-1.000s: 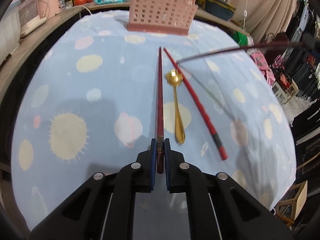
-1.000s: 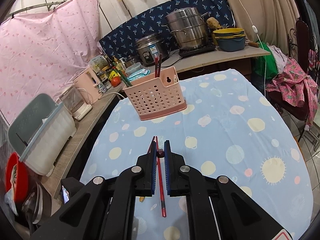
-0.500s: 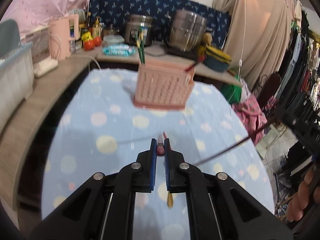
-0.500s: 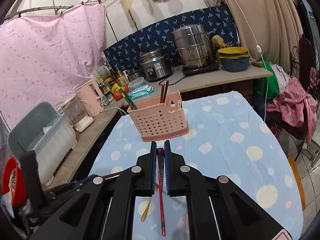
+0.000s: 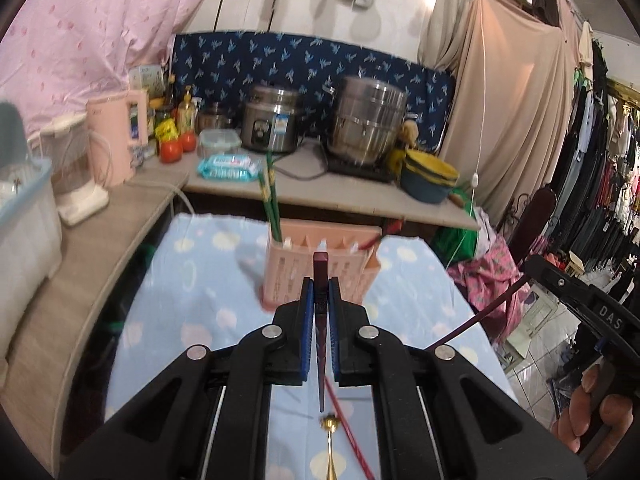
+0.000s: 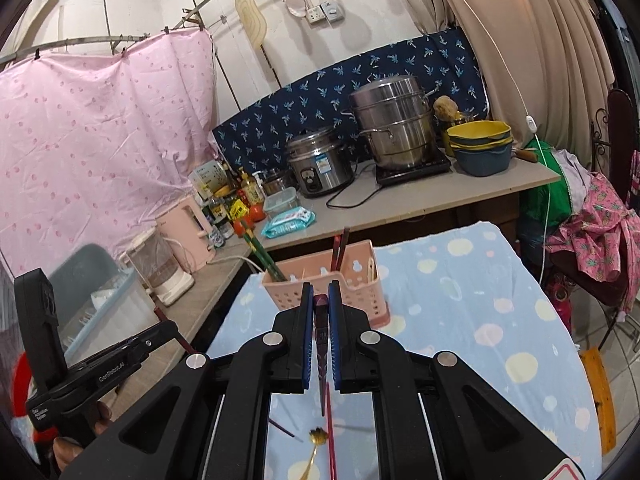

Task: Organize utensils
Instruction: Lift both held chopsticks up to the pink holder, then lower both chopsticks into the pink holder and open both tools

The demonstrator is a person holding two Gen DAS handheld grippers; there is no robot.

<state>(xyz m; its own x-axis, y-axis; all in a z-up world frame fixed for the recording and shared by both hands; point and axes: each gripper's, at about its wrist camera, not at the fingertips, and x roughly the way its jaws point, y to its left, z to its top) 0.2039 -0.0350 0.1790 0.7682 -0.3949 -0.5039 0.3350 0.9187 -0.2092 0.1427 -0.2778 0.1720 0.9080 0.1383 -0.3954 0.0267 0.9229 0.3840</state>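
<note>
My left gripper (image 5: 320, 286) is shut on a dark red chopstick (image 5: 320, 264) that hangs point down above the blue spotted tablecloth (image 5: 192, 288). My right gripper (image 6: 320, 290) is shut on a second dark red chopstick (image 6: 320, 312), also held in the air. The pink perforated caddy (image 5: 288, 276) stands just beyond both grippers, with green chopsticks (image 5: 270, 196) in its left compartment and red ones (image 6: 340, 246) further right. A gold spoon (image 5: 329, 440) and a bright red chopstick (image 5: 354, 440) lie on the cloth below. Each view shows the other gripper off to its side, held by a hand.
A counter behind the table carries a rice cooker (image 5: 270, 124), a steel steamer pot (image 5: 368, 124), stacked bowls (image 5: 430, 180), a wipes pack (image 5: 226, 168) and a pink kettle (image 5: 116, 136). A plastic bin (image 5: 24, 216) sits at left. Clothes and a chair stand at right.
Both grippers have risen and tipped up toward the caddy. The left one has lifted its chopstick off the cloth, so it now hangs free. The spoon and red chopstick stayed put.
</note>
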